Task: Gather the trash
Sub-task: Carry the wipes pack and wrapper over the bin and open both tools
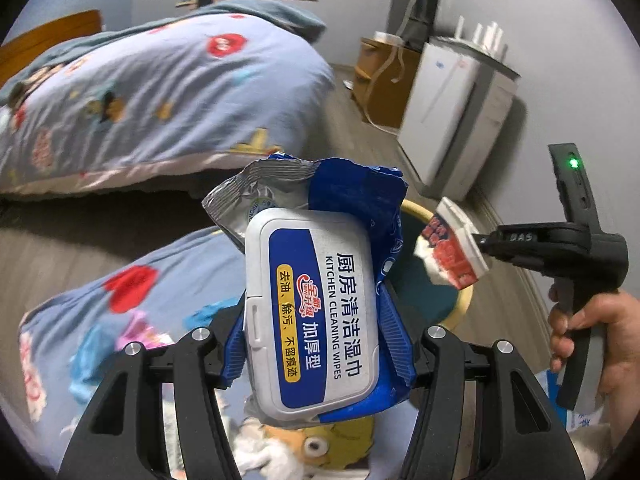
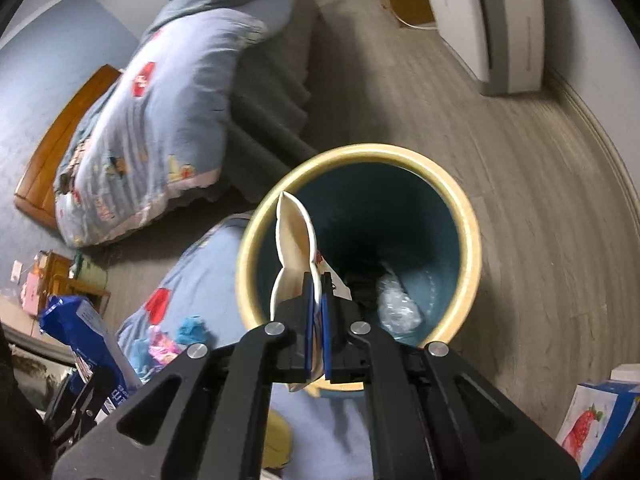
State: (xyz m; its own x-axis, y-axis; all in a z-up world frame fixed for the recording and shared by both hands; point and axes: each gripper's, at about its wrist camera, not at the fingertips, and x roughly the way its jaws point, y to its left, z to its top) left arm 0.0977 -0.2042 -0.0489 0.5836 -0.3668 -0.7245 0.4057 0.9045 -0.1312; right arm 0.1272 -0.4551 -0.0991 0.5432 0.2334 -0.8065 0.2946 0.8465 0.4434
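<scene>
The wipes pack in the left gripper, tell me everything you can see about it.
The wipes pack is a soft blue and silver foil pouch with a rigid white flip lid labelled "Kitchen Cleaning Wipes" beside Chinese text. The lid looks closed. The pouch looks crumpled and flattened, its silver top end torn or folded open. It stands roughly on end, slightly tilted, clamped at its lower sides between the fingers of the left gripper, held in the air with the bin behind it. Nothing else touches it.

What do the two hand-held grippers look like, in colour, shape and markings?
Both are matte black plastic. The left gripper has triangular cut-outs in its linkage arms and round silver pivot screws. The right gripper adds blue pads on its fingers; its pistol-style handle carries a green light.
</scene>
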